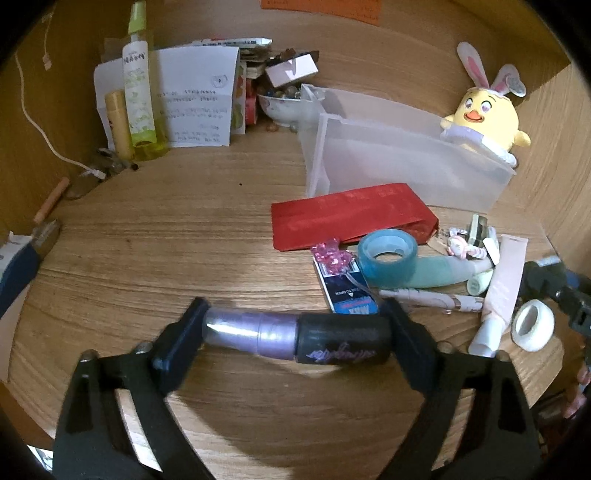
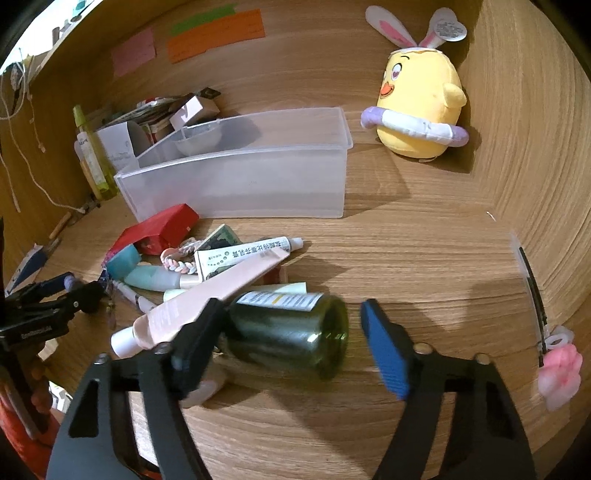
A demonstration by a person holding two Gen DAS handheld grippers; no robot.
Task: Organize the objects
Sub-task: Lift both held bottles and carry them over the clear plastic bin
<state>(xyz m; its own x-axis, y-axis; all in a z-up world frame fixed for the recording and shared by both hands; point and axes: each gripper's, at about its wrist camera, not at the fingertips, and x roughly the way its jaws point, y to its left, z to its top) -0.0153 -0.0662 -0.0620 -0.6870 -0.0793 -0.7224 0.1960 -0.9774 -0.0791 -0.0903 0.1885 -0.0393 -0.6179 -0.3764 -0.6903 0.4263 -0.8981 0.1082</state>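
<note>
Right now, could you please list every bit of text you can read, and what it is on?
"TO OPEN", upside down: blue card.
Script on the purple tube in the left gripper: unreadable.
White tube, letter, green bottle label, sticky notes: too small.

Only scraps read clearly: "TO OPEN" beside a small arrow, printed upside down on the blue-and-white card [image 1: 345,293], while the purple script on the black-capped tube [image 1: 295,334] and the print on the white ointment tube [image 2: 245,254] stay illegible.
</note>
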